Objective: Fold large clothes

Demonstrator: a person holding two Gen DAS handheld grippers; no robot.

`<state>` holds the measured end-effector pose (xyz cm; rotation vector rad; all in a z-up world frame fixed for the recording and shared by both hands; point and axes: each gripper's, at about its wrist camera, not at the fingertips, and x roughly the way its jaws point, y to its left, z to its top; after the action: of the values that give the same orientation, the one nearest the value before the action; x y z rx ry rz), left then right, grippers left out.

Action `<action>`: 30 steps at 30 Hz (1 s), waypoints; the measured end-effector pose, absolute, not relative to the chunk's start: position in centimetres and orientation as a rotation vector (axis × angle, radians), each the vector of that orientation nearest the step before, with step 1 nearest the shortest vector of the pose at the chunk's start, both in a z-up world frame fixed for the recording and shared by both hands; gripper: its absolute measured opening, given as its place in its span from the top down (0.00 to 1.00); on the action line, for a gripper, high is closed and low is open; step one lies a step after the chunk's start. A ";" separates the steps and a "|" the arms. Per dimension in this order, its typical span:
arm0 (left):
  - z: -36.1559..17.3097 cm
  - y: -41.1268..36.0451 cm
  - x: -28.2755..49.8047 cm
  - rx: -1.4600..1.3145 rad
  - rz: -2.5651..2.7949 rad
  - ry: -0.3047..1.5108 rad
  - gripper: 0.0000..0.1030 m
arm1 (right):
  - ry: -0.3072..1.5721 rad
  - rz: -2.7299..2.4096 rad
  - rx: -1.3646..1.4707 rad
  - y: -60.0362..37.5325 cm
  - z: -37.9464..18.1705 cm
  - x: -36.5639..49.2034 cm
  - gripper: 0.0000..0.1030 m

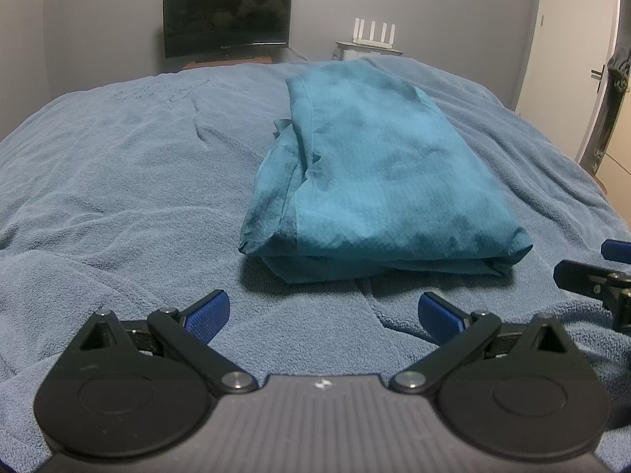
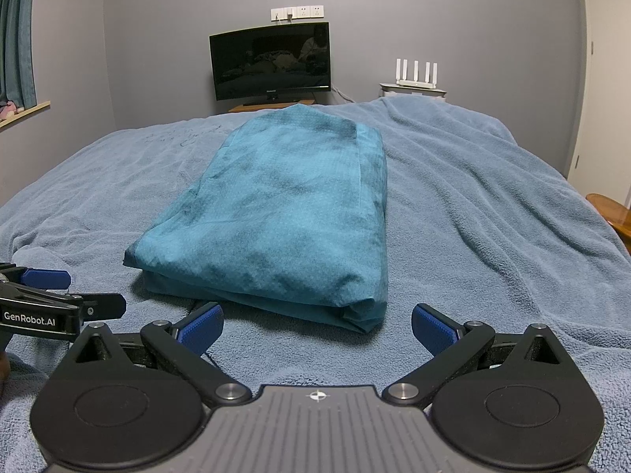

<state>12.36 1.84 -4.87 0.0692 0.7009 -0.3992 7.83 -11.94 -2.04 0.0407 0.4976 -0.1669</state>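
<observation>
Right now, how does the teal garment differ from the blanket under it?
The garment is a deeper teal; the blanket is a paler grey-blue. The garment is folded into a compact layered bundle; the blanket lies spread over the whole bed, loosely rumpled. The garment looks thin and smooth; the blanket looks thick and fuzzy. Both are blue-toned fabric, and neither open claw touches the garment.

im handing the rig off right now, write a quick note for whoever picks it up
Left tongs: open, empty, low over the blanket, just short of the garment.
Right tongs: open, empty, also at its near edge.
Garment: teal, folded into a compact stack mid-bed, nothing gripping it.
Done: folding looks finished.
Left: perhaps tidy the loose flap on its left side, otherwise nothing.
</observation>
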 end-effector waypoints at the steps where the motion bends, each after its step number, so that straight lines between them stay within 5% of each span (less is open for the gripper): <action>1: -4.9 1.8 12.4 0.069 -0.399 0.701 0.00 | 0.498 -0.167 0.041 -11.9 -2.0 7.8 0.00; 30: -4.8 2.2 12.0 0.069 -0.414 0.672 0.01 | 0.499 -0.166 0.041 -11.9 -1.9 7.5 0.00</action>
<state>11.98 2.23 -4.76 0.0691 0.6720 -0.4139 7.55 -11.89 -1.93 0.0411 0.4994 -0.1664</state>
